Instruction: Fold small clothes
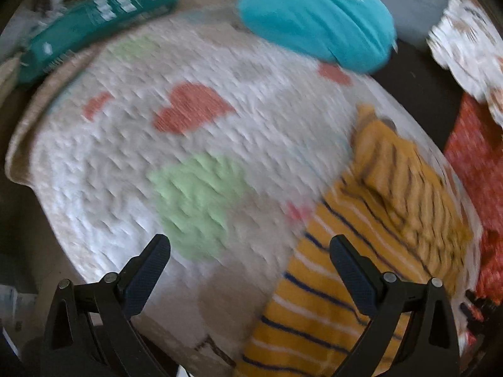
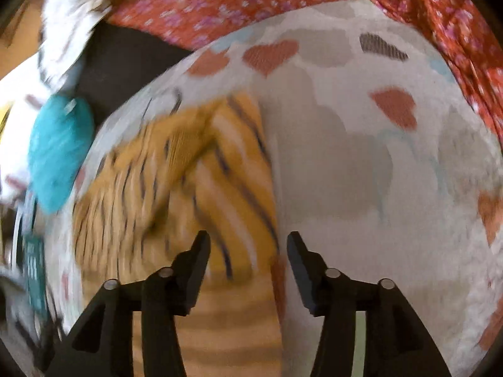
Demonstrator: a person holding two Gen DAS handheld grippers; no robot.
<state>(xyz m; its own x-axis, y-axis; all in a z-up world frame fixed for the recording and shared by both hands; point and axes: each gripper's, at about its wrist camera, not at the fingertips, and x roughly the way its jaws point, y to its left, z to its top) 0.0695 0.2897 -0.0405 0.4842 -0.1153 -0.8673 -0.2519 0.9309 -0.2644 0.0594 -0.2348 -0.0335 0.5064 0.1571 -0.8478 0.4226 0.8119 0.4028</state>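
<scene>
A small mustard-yellow garment with navy and white stripes (image 1: 361, 251) lies on a white quilted mat with hearts (image 1: 204, 125), a sleeve folded across its upper part. My left gripper (image 1: 250, 248) is open and empty just above the mat, its right finger over the garment's left edge. In the right wrist view the same garment (image 2: 195, 182) lies left of centre on the mat (image 2: 361, 172). My right gripper (image 2: 248, 242) is open and empty above the garment's right edge. Both views are motion-blurred.
A teal cushion (image 1: 317, 15) and a dark green packet (image 1: 94, 19) lie at the mat's far edge. Red floral fabric (image 2: 283, 0) and white patterned cloth (image 1: 471, 47) border the mat. A grey item (image 1: 405, 0) sits behind the cushion.
</scene>
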